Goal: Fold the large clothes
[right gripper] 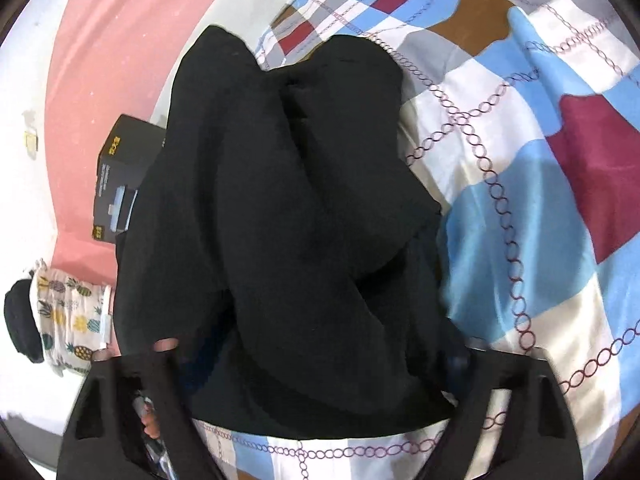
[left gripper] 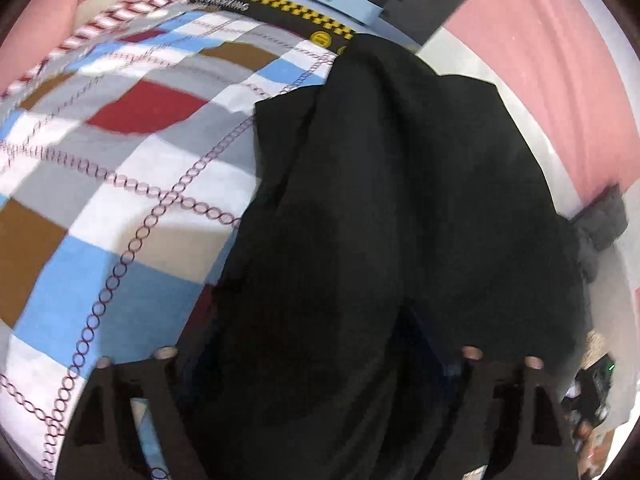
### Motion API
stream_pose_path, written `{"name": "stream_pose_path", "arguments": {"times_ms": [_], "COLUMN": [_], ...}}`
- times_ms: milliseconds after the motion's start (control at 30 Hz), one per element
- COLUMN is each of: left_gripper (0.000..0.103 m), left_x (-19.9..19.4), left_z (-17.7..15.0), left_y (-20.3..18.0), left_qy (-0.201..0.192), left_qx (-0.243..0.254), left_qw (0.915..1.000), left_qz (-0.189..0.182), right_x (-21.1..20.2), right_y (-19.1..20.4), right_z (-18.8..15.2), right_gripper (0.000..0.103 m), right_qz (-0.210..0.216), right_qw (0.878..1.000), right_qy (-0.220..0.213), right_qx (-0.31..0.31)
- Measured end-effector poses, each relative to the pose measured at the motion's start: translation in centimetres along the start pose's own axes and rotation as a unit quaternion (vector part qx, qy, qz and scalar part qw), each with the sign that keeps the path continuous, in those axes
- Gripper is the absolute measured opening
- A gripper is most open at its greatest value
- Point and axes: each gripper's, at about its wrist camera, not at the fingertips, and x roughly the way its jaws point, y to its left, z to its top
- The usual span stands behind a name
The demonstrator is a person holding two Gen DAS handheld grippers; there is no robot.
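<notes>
Black garment point(left gripper: 392, 208) lies bunched on the checked bedspread point(left gripper: 120, 208), between the fingers of your left gripper point(left gripper: 320, 356) and right gripper point(right gripper: 316, 352). Both stand wide; a grip I cannot tell. Probably you lay it down; next, spread it flat.

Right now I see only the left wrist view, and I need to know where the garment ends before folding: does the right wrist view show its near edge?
Observer: Yes. The black garment ends in a near edge between the right gripper's open jaws, with the checked blanket showing just below it.
Operator: Anything beside it that I can't see?
Observer: A pineapple-print cloth lies to the left of the garment in that view, off the blanket.
</notes>
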Motion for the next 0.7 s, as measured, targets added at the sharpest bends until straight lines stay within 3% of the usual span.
{"name": "stream_pose_path", "arguments": {"times_ms": [67, 167, 400, 567, 700], "left_gripper": [0.047, 0.031, 0.026, 0.026, 0.026], "left_x": [-0.7, -2.2, -9.4, -14.5, -17.8], "left_z": [0.2, 0.7, -0.3, -5.7, -12.1], "left_y": [-1.4, -3.4, -3.2, -1.8, -0.3], "left_qy": [-0.002, -0.004, -0.024, -0.015, 0.008], "left_qx": [0.033, 0.068, 0.069, 0.064, 0.056], "left_qw": [0.9992, 0.9962, 0.9971, 0.9978, 0.9983], "left_qz": [0.022, 0.053, 0.020, -0.005, -0.016], "right_x": [-0.6, -1.8, -7.4, -12.3, -15.8], "right_y": [1.1, 2.9, 6.1, 4.2, 1.2], "right_z": [-0.1, 0.0, -2.6, -8.0, -13.3], "right_gripper": [0.054, 0.044, 0.040, 0.040, 0.040], "right_qz": [-0.010, -0.021, -0.011, -0.005, -0.013], "right_qw": [1.000, 0.999, 0.998, 0.998, 0.999], "right_qy": [-0.001, -0.004, -0.004, 0.011, 0.030], "right_qx": [-0.013, -0.028, -0.067, -0.064, -0.044]}}
